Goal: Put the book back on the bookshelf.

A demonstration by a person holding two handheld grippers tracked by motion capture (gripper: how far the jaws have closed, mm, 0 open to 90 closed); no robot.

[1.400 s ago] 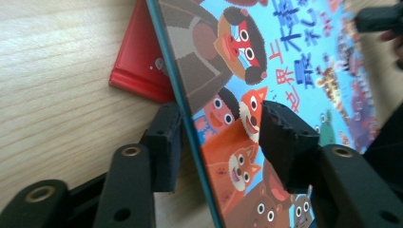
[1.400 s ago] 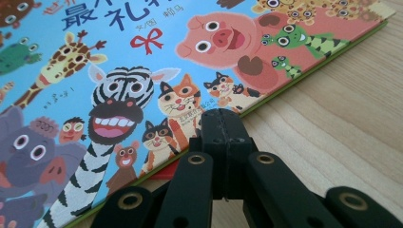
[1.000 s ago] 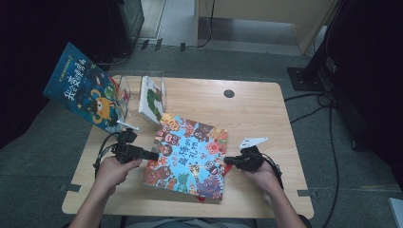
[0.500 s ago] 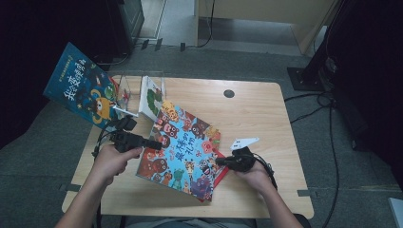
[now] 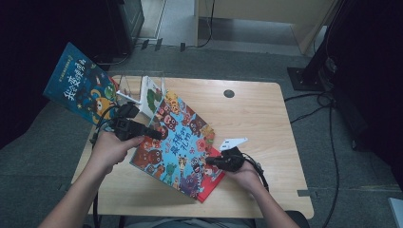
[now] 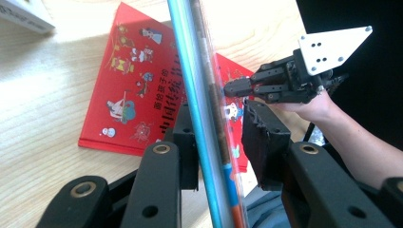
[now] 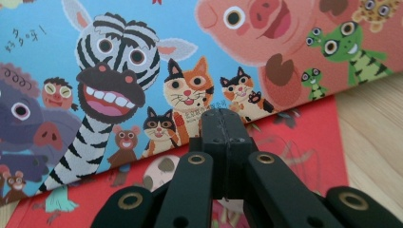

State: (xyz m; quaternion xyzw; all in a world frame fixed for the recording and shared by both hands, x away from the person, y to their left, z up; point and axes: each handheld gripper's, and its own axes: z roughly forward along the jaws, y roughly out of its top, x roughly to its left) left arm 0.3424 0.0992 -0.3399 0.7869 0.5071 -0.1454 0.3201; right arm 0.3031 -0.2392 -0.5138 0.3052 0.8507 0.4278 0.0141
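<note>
Animal picture book (image 5: 178, 140), centre-left of the high view: raised edge-up off the red book (image 5: 213, 178) on the table (image 5: 266, 118), between the left tool's (image 5: 153, 134) parted jaws; right tool (image 5: 209, 161), jaws closed, props its edge; shelving apparently remains.

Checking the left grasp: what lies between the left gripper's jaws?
In the left gripper view, the animal picture book stands edge-on between the left gripper's jaws, which are not closed on it. Beneath lies the red book.
</note>
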